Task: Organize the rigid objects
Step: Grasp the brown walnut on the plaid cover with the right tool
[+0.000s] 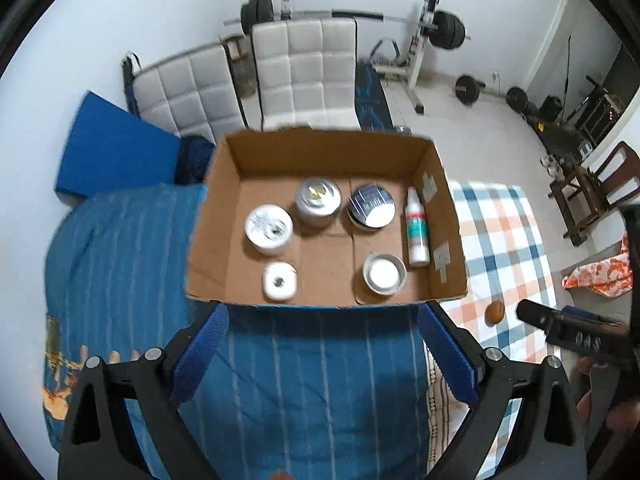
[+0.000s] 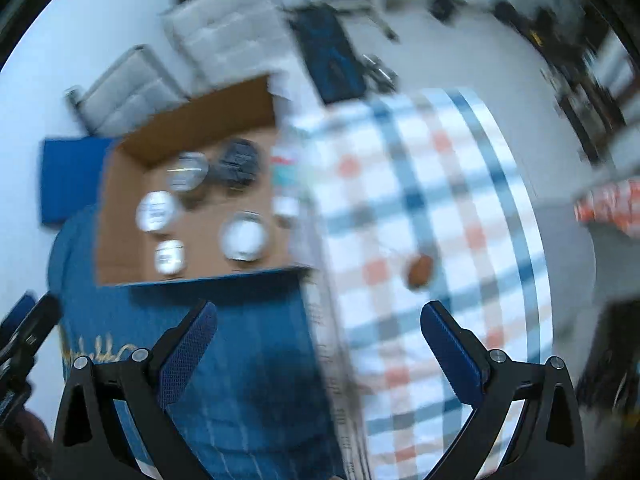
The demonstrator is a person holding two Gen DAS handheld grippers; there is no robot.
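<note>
- Your left gripper (image 1: 324, 320) hangs over the blue striped cloth (image 1: 304, 380) with its blue-padded fingers spread wide and nothing between them.
- Straight ahead of those fingertips, just past them, sits the open cardboard box (image 1: 450, 216), its near wall almost level with the pads.
- Inside the box, ahead and to the left of your left gripper, a small white round container (image 1: 280, 281) lies nearest, with a larger white jar (image 1: 269, 229) just beyond it.
- Farther in, near the middle, a grey-lidded jar (image 1: 318, 200) stands beside a dark-lidded jar (image 1: 371, 208).
- Ahead and to the right, a silver-rimmed tin (image 1: 384, 273) sits near the front wall, and a white spray bottle (image 1: 416, 227) lies along the right wall, just beside the tin.
- Outside the box, to the right of your left gripper, a small brown round object (image 1: 495, 313) rests on the checked cloth (image 1: 504, 240).
- Your right gripper (image 2: 318, 320) is also wide apart and holds nothing; its view is heavily blurred.
- That same brown round object (image 2: 420, 271) lies ahead of your right gripper, a little beyond its right finger and clear of both pads.
- The box (image 2: 120, 224) is ahead and to the left of your right gripper, its contents smeared by the blur.
- Your other tool shows at the far right edge of the left wrist view, well apart from the box.
</note>
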